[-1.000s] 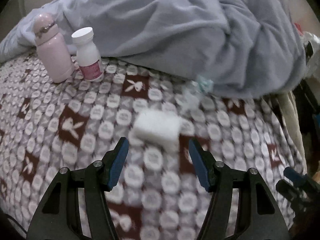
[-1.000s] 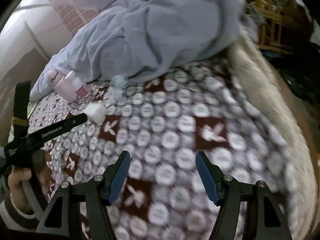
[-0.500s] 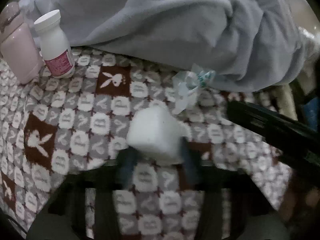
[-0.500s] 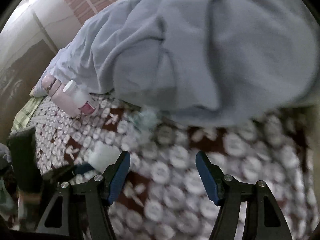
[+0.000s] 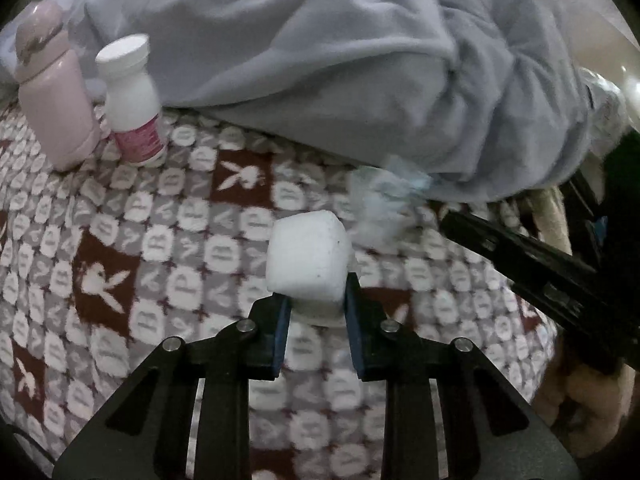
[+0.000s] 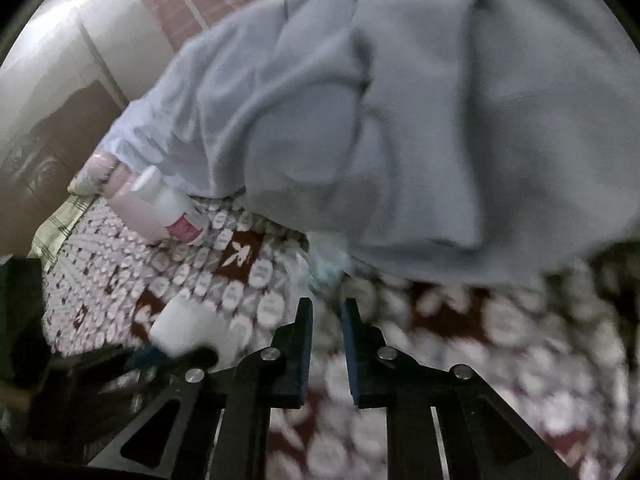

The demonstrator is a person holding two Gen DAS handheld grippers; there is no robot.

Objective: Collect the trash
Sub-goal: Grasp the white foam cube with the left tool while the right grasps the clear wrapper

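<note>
My left gripper (image 5: 315, 307) is shut on a white foam block (image 5: 307, 258) on the patterned bed cover (image 5: 180, 248). The block also shows in the right wrist view (image 6: 185, 329), held at lower left. A crumpled clear plastic wrapper with blue print (image 5: 380, 196) lies beyond the block against the grey blanket. In the right wrist view the wrapper (image 6: 324, 268) sits just ahead of my right gripper (image 6: 325, 305), whose fingers are nearly together with a narrow gap and nothing seen between them.
A pink bottle (image 5: 52, 96) and a white bottle with a pink label (image 5: 132, 104) stand at the far left of the cover. A bunched grey blanket (image 5: 360, 60) fills the back. The right gripper's arm (image 5: 540, 264) crosses the right side.
My left gripper closed on the foam block. My right gripper moved in toward the wrapper and its fingers went from wide open to nearly together.
</note>
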